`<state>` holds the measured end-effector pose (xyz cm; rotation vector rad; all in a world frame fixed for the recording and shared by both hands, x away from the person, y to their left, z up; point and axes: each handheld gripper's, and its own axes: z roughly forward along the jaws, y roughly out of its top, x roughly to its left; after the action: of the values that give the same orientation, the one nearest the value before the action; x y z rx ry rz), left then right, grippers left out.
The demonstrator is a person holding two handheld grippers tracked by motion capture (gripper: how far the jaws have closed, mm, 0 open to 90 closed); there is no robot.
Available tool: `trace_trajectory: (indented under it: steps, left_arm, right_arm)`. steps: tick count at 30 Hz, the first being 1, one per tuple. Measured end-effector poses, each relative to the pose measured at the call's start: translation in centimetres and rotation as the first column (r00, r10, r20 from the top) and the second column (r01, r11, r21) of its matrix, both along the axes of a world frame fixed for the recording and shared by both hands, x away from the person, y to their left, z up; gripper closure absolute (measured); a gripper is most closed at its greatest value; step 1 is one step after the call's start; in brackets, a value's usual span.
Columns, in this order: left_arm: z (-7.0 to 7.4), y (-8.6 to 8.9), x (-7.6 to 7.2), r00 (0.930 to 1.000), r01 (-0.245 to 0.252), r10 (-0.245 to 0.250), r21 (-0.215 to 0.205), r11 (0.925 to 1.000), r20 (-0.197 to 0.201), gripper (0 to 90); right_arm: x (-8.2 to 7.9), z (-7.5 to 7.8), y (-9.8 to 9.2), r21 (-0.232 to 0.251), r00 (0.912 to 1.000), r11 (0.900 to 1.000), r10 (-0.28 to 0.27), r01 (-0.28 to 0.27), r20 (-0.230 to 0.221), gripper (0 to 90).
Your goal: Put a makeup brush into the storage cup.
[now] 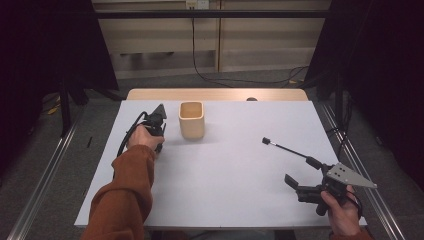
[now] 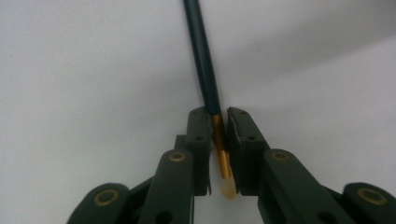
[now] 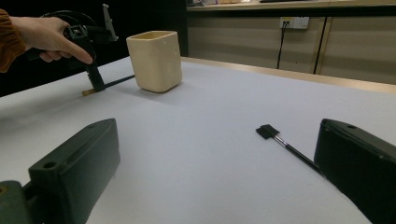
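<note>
My left gripper is shut on a thin brush, its pads pressing the gold ferrule just above the pale tip. The brush's dark handle runs away across the white table. From above, the left gripper points down at the table just left of a beige square cup. In the right gripper view the same brush lies low beside the cup. My right gripper rests open near the front right, with nothing between its jaws. A second, black brush lies ahead of it.
The white table top has a wooden strip along its far edge. The black brush lies close to one jaw of my right gripper. Dark curtains and metal rails flank the table.
</note>
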<state>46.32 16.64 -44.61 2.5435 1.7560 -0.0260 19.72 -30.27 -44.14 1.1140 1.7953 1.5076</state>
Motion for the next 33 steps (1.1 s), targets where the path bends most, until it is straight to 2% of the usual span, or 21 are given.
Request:
trace_trajectory:
  steps: [4, 8, 17, 19, 21, 24, 29, 33]
  left_arm:
    - [-0.1, 0.4, 0.2, 0.9998, -0.015, 0.015, -0.017, 0.9998, -0.01, 84.2]
    - [-0.1, 0.4, 0.2, 0.9999, -0.01, 0.009, -0.017, 0.9998, -0.012, 84.5]
    - [0.1, 1.0, 0.5, 0.9991, -0.03, 0.028, -0.058, 0.9978, -0.031, 85.0]
    - [0.1, 1.0, 0.5, 0.9996, -0.014, 0.012, -0.054, 0.9985, -0.026, 84.9]
    - [0.1, 1.1, 0.4, 0.9994, -0.021, 0.019, -0.063, 0.9978, -0.03, 85.0]
    - [0.2, 1.3, 0.4, 0.9994, -0.023, 0.021, -0.08, 0.9965, -0.027, 84.9]
    - [0.4, 2.1, 0.2, 0.9994, -0.034, 0.032, -0.132, 0.9907, -0.012, 84.9]
    - [1.1, 2.5, 0.2, 0.9991, -0.036, 0.039, -0.16, 0.9865, 0.014, 84.9]
  right_arm:
    - [-0.1, 0.0, 0.0, 0.005, 1.0, 1.0, -0.002, 0.002, -0.002, 0.0]
    - [-0.2, 0.0, 0.0, 0.008, 1.0, 1.0, -0.006, 0.007, -0.004, 0.0]
    - [-0.2, 0.0, -0.1, 0.001, 1.0, 1.0, -0.005, 0.005, -0.003, 0.0]
    - [-0.2, 0.0, -0.1, 0.003, 1.0, 1.0, -0.005, 0.005, -0.007, 0.0]
    - [-0.2, 0.0, 0.0, 0.006, 1.0, 1.0, -0.005, 0.005, -0.006, 0.0]
    - [-0.1, 0.0, 0.0, 0.007, 1.0, 1.0, -0.005, 0.005, -0.007, 0.0]
    - [-0.1, 0.0, 0.0, 0.005, 1.0, 1.0, -0.005, 0.005, -0.006, 0.0]
    - [-0.1, 0.0, 0.0, 0.003, 1.0, 1.0, -0.005, 0.005, -0.006, 0.0]
